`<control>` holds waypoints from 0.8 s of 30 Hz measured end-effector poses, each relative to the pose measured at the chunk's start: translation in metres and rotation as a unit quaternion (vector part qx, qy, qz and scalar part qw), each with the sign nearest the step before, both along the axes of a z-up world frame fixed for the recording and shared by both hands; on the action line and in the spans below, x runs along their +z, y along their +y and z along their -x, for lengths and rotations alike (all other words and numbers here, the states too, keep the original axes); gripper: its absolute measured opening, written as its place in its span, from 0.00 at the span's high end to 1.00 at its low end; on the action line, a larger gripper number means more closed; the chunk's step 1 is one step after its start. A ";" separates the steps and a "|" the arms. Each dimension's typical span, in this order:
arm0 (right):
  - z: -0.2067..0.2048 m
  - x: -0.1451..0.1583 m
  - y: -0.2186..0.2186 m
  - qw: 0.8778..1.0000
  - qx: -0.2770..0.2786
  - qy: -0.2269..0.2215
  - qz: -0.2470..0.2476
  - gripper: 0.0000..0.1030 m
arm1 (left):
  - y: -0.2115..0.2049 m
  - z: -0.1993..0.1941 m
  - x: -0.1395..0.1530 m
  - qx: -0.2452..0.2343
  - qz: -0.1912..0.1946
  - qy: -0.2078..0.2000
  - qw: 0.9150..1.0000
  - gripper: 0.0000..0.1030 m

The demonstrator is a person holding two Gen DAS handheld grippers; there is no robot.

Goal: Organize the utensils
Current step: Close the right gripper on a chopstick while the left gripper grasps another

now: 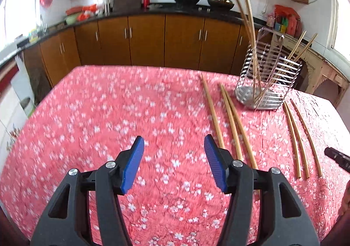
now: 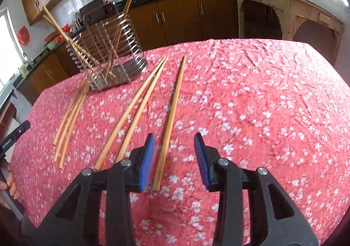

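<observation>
- Chopsticks [image 2: 172, 114]: six lie loose on the surface [image 2: 251, 103], five stand in the wire holder [image 2: 109, 58].
- Left gripper [image 1: 174, 164] jaws apart, empty.
- Right gripper [image 2: 174, 159] jaws apart, astride one chopstick.

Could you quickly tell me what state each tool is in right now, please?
Left tool: open, holding nothing, above the pink floral tablecloth.
Right tool: open, empty; a long bamboo chopstick lies between its fingers, ungripped.

Small white lettering, too blurred to read, on the left hand-held gripper [image 2: 13, 138].
</observation>
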State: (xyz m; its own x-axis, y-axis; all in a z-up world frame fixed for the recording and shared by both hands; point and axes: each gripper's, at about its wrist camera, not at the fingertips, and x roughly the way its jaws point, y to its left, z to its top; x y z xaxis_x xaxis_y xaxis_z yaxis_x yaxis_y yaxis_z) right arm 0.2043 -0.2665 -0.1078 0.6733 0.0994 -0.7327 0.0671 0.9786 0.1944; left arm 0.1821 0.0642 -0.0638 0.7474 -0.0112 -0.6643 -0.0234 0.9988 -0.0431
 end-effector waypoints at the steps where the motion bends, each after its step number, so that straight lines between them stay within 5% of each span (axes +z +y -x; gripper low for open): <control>1: -0.001 -0.002 0.004 1.000 0.005 0.003 0.004 0.64 | -0.001 0.000 -0.003 -0.001 0.002 0.004 1.000 0.43; 5: -0.009 -0.008 0.019 0.999 0.015 0.016 0.031 0.65 | -0.007 -0.001 -0.010 -0.011 -0.001 0.012 1.000 0.43; 11: -0.016 -0.018 0.019 0.997 0.000 0.025 0.072 0.80 | -0.022 -0.005 -0.013 -0.032 -0.004 0.017 0.999 0.43; 24: -0.020 -0.018 0.008 0.997 -0.018 0.022 0.077 0.92 | -0.045 -0.026 -0.031 -0.059 -0.001 0.050 0.997 0.44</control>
State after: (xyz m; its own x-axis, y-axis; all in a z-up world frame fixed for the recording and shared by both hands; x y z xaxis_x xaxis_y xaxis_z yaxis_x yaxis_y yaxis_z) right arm 0.2239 -0.2581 -0.1257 0.6406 -0.0392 -0.7668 0.1077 0.9934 0.0391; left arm 0.2079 0.0197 -0.0951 0.6707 -0.0934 -0.7358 0.0904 0.9949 -0.0439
